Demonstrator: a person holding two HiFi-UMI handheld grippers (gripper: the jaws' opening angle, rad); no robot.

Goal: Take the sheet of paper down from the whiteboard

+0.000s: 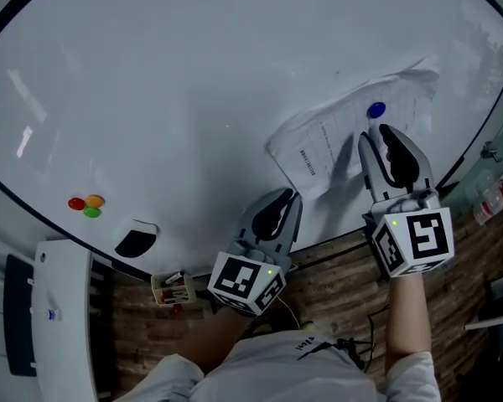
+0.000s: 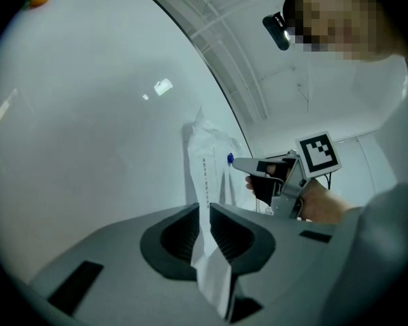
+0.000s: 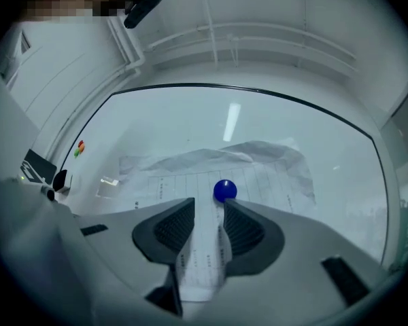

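At the left three magnets [image 1: 85, 205], red, orange and green, cluster together, a black eraser [image 1: 136, 241] right of them, a box of markers [image 1: 173, 290] nearer.

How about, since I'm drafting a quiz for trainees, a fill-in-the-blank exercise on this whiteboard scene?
1. A single ____ magnet pins the sheet of paper to the whiteboard.
2. The left tool is shut on a corner of the ____.
3. The right tool points at that magnet with its jaws ____.
4. Away from the sheet sit ____ small magnets.
Missing words: blue; paper; open; three.
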